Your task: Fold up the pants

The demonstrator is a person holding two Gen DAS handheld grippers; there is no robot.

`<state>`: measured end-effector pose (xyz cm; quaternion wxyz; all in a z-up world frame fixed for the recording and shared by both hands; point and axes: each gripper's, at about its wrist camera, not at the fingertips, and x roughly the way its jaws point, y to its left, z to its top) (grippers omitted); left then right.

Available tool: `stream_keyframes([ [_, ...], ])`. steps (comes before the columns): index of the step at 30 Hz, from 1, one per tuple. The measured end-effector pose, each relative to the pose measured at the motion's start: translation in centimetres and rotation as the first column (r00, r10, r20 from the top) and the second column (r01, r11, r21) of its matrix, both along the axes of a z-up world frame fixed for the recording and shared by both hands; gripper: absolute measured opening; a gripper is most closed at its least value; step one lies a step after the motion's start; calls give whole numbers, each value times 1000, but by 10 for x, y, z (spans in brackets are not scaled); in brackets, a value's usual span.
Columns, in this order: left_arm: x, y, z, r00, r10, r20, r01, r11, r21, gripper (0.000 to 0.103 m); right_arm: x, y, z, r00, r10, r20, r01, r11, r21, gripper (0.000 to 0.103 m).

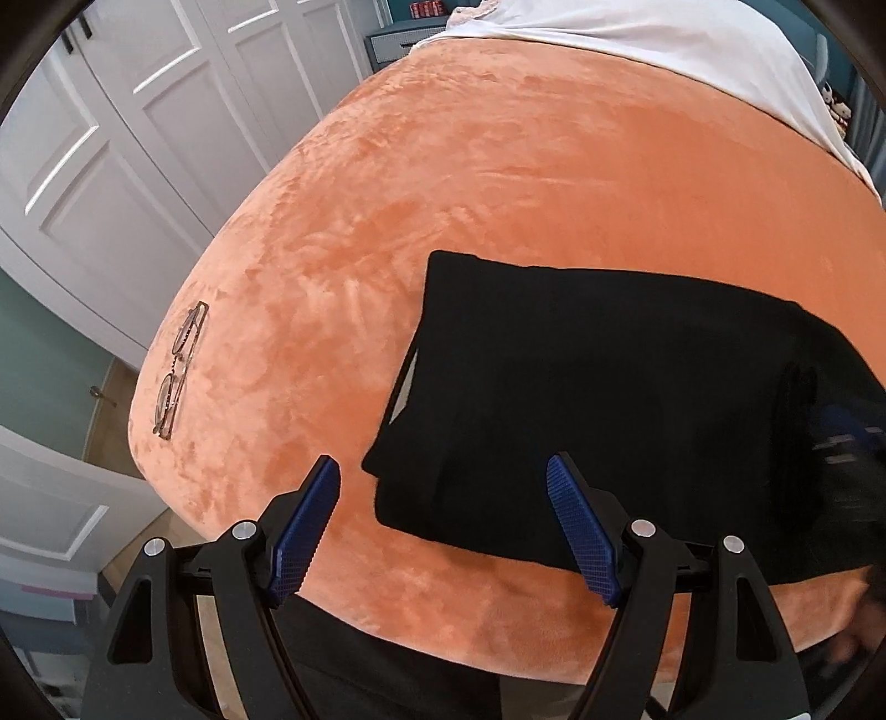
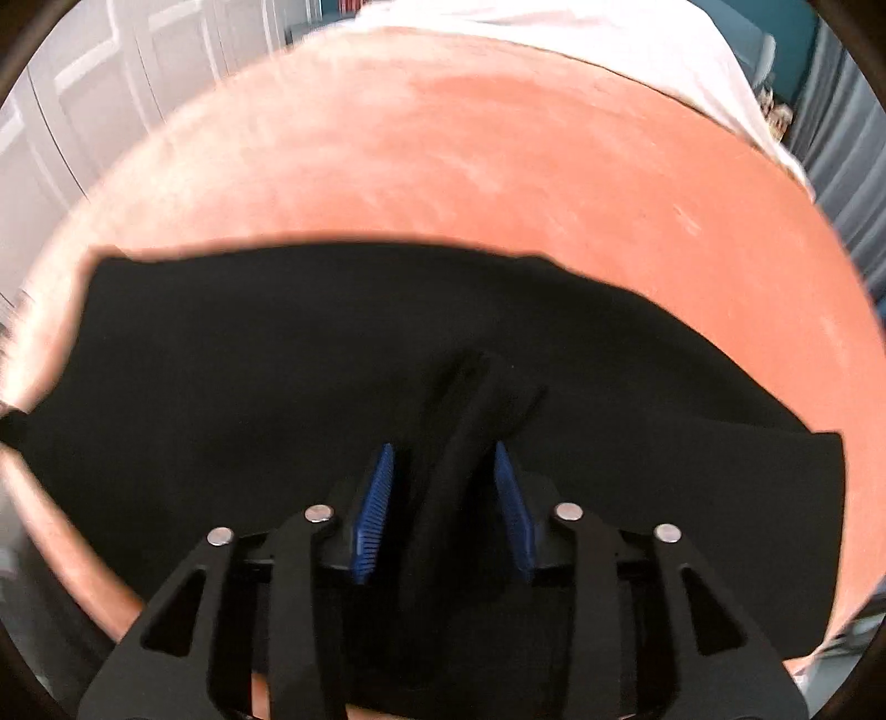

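The black pants (image 1: pixel 609 399) lie folded into a flat rectangle on the orange plush bed cover (image 1: pixel 498 166). My left gripper (image 1: pixel 443 476) is open and empty, hovering over the near left corner of the pants. In the right wrist view the pants (image 2: pixel 277 360) fill the lower half. My right gripper (image 2: pixel 443 459) is shut on a raised bunch of black fabric (image 2: pixel 470 399) between its blue pads. The right gripper also shows blurred at the right edge of the left wrist view (image 1: pixel 847 443).
A pair of glasses (image 1: pixel 180 371) lies on the cover near its left edge. A white sheet (image 1: pixel 692 50) covers the far end of the bed. White wardrobe doors (image 1: pixel 111 138) stand to the left, past the bed edge.
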<state>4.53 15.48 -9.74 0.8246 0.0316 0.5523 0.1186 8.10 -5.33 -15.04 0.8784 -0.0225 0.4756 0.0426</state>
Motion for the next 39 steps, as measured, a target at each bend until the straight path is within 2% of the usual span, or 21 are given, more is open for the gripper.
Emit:
stream_keyframes([
  [1,0,3,-2,1000,7,-5,-7,1000,4,77,-9,-13,15,999,-20,32,18,998,56,30],
  [2,1,6,-4,1000,14,-9,-14,1000,0,77,-15,-26,25,998,-47,50,43,996,78,19],
  [4,2,16,-9,999,39,-24,-39,999,-13,77,-24,-55,37,992,-107,60,100,989,106,11],
  [9,2,35,-16,993,105,-47,-108,992,-68,77,-28,-101,20,979,-203,28,201,977,70,9],
  [11,1,34,-15,993,104,-49,-107,992,-62,77,-15,-96,-6,980,-194,-37,197,975,105,9],
  [13,1,28,-13,995,88,-49,-90,995,-50,77,-10,-62,-29,988,-130,-81,140,983,123,9],
  [14,1,23,-11,996,76,-47,-78,996,-41,77,-6,-45,-36,991,-120,-64,125,989,80,9],
  [16,0,15,-7,998,53,-43,-54,998,-33,77,-1,-21,-37,996,-88,-26,87,996,-36,8],
  [17,1,11,-6,998,39,-41,-41,999,-30,78,3,-20,-36,996,-83,-28,81,995,-51,8],
  [20,1,2,-3,999,13,-30,-14,1000,-23,82,6,-30,-9,994,-106,-29,108,990,88,8],
  [23,6,-3,-10,998,26,-66,-30,997,-72,82,18,-26,-30,992,-78,-96,84,994,67,7],
  [24,7,-4,-10,996,30,-80,-40,992,-120,82,15,-25,-29,995,-63,-74,66,997,44,7],
  [26,6,-7,-5,997,28,-71,-40,986,-163,82,12,-25,-19,997,-40,-73,43,998,43,7],
  [28,4,-12,3,999,18,-50,-25,989,-147,82,2,-43,2,998,-39,-40,45,988,147,7],
  [30,2,-16,6,999,4,-40,-9,993,-118,82,-14,-76,19,995,-98,8,94,971,218,7],
  [31,2,-17,6,999,1,-42,-6,994,-112,82,-28,-105,29,985,-164,47,149,960,238,7],
  [33,2,-21,5,999,0,-49,-6,994,-105,82,-58,-167,40,947,-308,94,280,931,235,7],
  [35,2,-26,2,998,4,-58,-10,994,-106,82,-73,-210,40,907,-407,108,385,906,174,8],
  [36,3,-31,-1,998,2,-66,-9,994,-113,82,-79,-221,38,894,-435,105,417,895,161,8],
  [37,4,-34,-4,997,-1,-76,-9,993,-121,82,-82,-245,22,873,-484,57,470,868,164,8],
  [39,4,-45,-9,995,-10,-103,-6,988,-154,82,-74,-260,-12,883,-465,-62,468,871,150,3],
])
